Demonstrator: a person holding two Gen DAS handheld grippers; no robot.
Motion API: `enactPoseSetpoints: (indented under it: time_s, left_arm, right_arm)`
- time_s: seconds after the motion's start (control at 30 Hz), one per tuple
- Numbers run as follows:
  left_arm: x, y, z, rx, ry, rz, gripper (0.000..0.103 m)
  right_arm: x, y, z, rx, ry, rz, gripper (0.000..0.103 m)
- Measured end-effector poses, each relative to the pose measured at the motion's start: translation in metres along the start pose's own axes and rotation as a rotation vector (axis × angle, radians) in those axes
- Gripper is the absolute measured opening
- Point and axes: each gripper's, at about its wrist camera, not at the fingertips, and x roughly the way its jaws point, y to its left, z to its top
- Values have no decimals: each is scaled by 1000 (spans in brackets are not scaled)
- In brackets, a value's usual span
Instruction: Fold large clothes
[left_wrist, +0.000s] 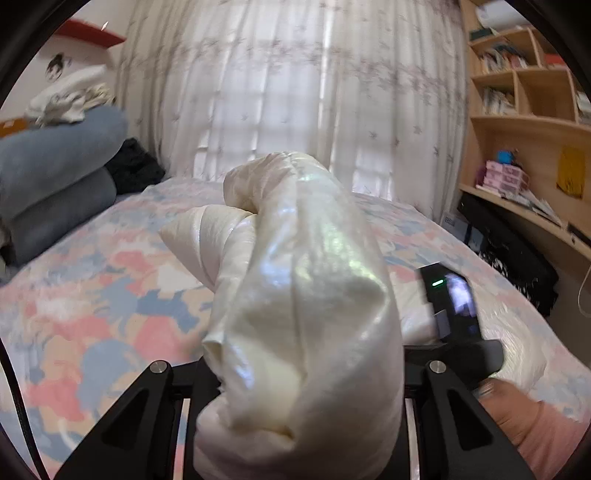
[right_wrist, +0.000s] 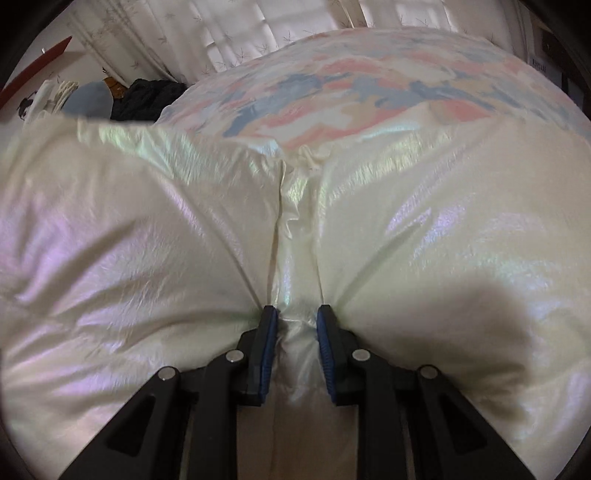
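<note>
Item: puffer jacket (right_wrist: 424, 206), cream, pearly sheen, padded. Lies on the bed (left_wrist: 92, 295), whose cover is patterned pink, blue and white.

Progress: early to middle, by judgement. The body lies spread and puffy; one padded part, likely a sleeve (left_wrist: 306, 280), is lifted and bunched. No flat, finished fold shows; folding and squaring remain.

Right tool (right_wrist: 295, 332): clenched on a pinched ridge of the jacket, blue pads on either side. Fabric swells away at 10 and 2 o'clock.

Left tool (left_wrist: 299, 373): fingertips buried under the sleeve, so whether it grips cannot be told. Sleeve runs toward 12 o'clock.

Surroundings: curtain (left_wrist: 277, 92) at 12 o'clock; folded blue clothes (left_wrist: 55, 173) at 9; shelves (left_wrist: 524, 92) at 2.
</note>
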Motion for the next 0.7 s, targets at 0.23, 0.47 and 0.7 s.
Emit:
enactPoseSetpoints:
  time_s: [0.23, 0.47, 0.7]
  left_arm:
    - [7, -39, 8, 73, -1, -16, 29]
    - [14, -79, 19, 125, -4, -16, 30]
    - [12, -118, 22, 201, -2, 1, 32]
  right_arm:
    - [17, 2, -13, -22, -141, -17, 22]
    - [19, 2, -19, 157, -199, 0, 23]
    - [17, -5, -17, 202, -196, 52, 22]
